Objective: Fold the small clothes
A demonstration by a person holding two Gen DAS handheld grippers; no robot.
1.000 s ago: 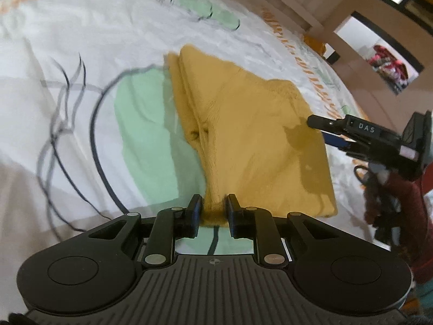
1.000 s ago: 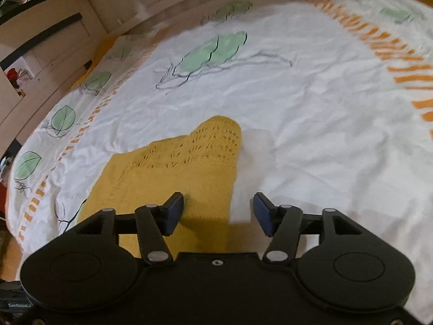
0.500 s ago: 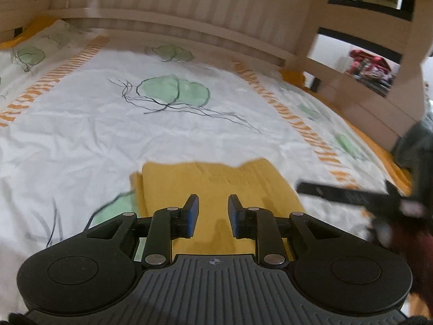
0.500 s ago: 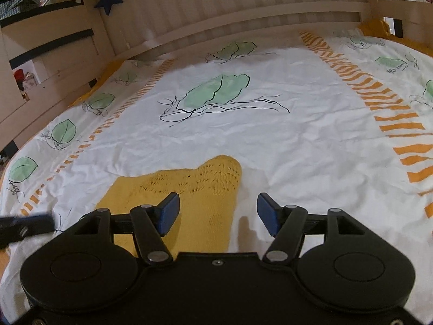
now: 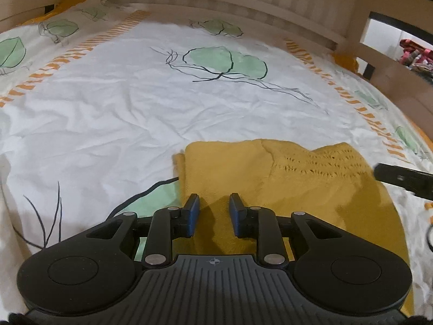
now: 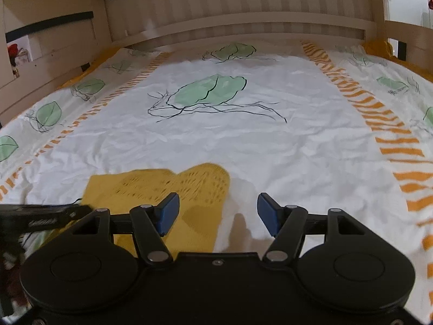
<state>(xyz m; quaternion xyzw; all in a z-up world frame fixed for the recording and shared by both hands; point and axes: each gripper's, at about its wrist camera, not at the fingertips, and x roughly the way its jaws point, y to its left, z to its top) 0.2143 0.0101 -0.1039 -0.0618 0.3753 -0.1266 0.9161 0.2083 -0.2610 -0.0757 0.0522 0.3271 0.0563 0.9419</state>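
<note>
Lying folded flat, mustard knit garment [image 5: 284, 189] on leaf-print bedsheet [image 5: 135, 108]

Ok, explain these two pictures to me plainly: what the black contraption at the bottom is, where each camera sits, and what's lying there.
No robot here: a person holds a two-finger gripper in each hand, with a wide-angle camera on each looking forward along the fingers. One picture is from the left gripper, the other from the right gripper. The black shape at the bottom is the tool itself; the blue pieces are its finger pads. On the leaf-printed bedsheet lies a folded yellow knitted garment. Both grippers are open and hold nothing. The dark bar at the left view's right edge appears to be the other tool.
</note>
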